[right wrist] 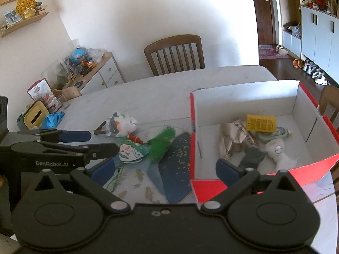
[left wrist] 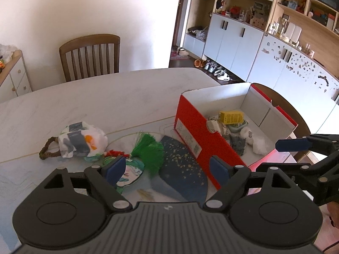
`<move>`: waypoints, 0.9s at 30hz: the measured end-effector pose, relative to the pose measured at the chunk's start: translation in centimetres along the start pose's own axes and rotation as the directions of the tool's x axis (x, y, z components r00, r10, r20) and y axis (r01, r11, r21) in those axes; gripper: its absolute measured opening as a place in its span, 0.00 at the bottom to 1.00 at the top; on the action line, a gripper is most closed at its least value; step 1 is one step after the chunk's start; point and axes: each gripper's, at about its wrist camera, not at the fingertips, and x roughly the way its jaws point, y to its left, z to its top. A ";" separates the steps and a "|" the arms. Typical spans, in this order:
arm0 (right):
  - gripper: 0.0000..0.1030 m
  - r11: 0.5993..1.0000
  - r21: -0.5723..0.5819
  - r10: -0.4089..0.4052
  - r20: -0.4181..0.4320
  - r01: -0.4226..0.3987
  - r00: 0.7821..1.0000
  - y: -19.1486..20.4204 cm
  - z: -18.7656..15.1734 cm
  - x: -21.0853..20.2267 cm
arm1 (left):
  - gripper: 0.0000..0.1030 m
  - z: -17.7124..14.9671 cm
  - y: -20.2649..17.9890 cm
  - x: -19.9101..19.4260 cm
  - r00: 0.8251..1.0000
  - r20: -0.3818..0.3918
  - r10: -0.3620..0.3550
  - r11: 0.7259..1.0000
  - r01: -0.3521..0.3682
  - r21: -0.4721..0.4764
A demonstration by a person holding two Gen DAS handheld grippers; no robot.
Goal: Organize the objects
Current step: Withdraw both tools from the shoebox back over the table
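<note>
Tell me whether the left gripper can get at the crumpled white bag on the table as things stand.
Probably yes. The left gripper is open and empty, and the crumpled white bag lies in the open beyond the green tassel, outside the red box; nothing stands between them.

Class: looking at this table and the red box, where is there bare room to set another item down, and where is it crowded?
Free: the white marble tabletop between the wooden chair and the red cardboard box, and the box floor along its left wall. Crowded: the box's right side around the yellow carton, and the tabletop around the green tassel.
</note>
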 end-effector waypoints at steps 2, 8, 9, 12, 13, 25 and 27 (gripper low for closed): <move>0.98 1.000 0.000 -0.003 -0.004 0.003 1.000 0.6 -0.2 0.2 | 0.86 -0.3 0.7 -0.2 1.000 0.000 0.000 1.000 0.000 -0.004; 0.98 1.000 -0.003 -0.016 -0.010 0.016 1.000 1.8 -0.4 1.0 | 0.98 -1.4 3.1 -0.4 1.000 0.003 0.012 1.000 -0.012 -0.027; 0.98 1.000 -0.003 -0.019 -0.011 0.019 1.000 2.0 -0.5 1.2 | 0.99 -1.5 3.4 -0.4 1.000 0.002 0.012 1.000 -0.012 -0.027; 0.98 1.000 -0.008 -0.024 -0.017 0.024 1.000 2.6 -0.5 1.6 | 1.00 -2.1 4.1 -0.2 1.000 -0.003 0.022 1.000 -0.023 -0.007; 0.98 1.000 -0.010 -0.028 -0.018 0.028 0.999 2.7 -0.5 1.9 | 1.00 -2.4 4.3 -0.1 1.000 -0.004 0.024 1.000 -0.024 -0.002; 0.98 0.998 -0.053 -0.032 -0.057 0.029 0.998 5.0 0.3 5.5 | 1.00 -4.6 8.2 2.2 1.000 -0.018 0.019 0.999 -0.019 -0.034; 0.98 0.997 -0.069 -0.036 -0.063 0.031 0.997 5.5 0.5 6.2 | 1.00 -5.0 8.5 2.7 1.000 -0.021 0.016 1.000 -0.017 -0.022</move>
